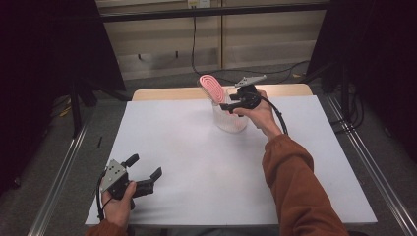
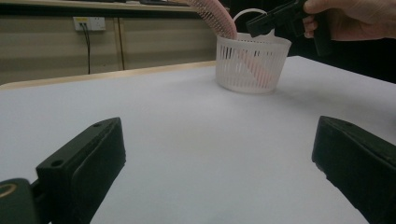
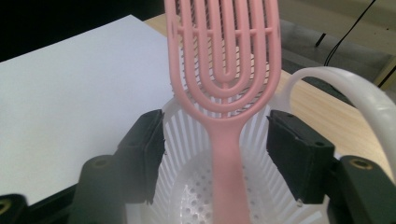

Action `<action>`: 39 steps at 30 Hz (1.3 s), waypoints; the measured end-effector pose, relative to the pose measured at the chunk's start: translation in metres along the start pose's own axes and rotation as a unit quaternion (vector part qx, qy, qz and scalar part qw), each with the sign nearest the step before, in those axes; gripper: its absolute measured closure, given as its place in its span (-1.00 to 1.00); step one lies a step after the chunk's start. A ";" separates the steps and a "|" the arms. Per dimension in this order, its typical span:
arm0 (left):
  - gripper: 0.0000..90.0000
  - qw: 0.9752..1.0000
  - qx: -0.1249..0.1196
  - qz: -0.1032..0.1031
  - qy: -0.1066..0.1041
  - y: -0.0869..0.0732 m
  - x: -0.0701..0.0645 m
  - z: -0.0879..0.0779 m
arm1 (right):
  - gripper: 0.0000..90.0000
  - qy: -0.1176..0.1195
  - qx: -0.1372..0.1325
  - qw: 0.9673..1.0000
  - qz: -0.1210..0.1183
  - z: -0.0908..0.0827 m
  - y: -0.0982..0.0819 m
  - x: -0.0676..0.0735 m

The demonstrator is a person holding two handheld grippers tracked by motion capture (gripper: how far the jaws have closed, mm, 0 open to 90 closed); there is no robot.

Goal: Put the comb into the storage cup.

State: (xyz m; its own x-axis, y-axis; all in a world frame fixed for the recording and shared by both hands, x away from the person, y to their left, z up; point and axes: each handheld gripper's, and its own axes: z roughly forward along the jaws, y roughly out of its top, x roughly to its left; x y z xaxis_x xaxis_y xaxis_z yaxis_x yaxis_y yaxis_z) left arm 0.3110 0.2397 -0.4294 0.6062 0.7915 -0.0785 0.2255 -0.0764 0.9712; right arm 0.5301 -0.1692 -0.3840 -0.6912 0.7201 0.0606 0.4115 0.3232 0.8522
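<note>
The hairbrush (image 3: 224, 70) is pale pink throughout, its head a pattern of nested open loops with crossbars, and its handle the same plain pink. The basket (image 2: 252, 60) is white, its wall a slatted pattern of thin vertical ribs, its floor dotted with small round holes; its arched handle (image 3: 345, 93) is plain white. The table (image 1: 196, 147) has a plain white top with a light wood-coloured strip along its far edge. Both tools, left (image 1: 147, 177) and right (image 1: 231, 104), are matt black, the left one carrying a grey plate. The person's sleeve (image 1: 295, 182) is rust orange. The floor is grey and the wall panels beige.
</note>
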 end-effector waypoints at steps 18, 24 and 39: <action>-0.94 1.000 0.001 0.002 0.005 -0.001 0.000 -0.005 | -0.32 -0.011 -0.037 0.999 0.005 -0.017 -0.004 0.007; -0.94 1.000 0.000 0.003 0.003 0.000 -0.002 -0.004 | -0.06 -0.011 -0.053 0.999 0.001 -0.029 -0.011 0.010; -0.94 1.000 -0.002 0.004 0.003 0.000 -0.003 -0.005 | 0.84 -0.005 -0.110 0.994 0.005 -0.052 -0.025 0.014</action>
State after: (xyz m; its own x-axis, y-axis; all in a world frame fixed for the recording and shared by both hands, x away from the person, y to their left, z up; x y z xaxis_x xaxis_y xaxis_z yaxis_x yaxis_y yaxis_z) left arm 0.3057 0.2402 -0.4278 0.6035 0.7943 -0.0697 0.2175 -0.0799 0.9728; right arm 0.4793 -0.1989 -0.3776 -0.6813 0.7289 0.0663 0.2785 0.1744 0.9445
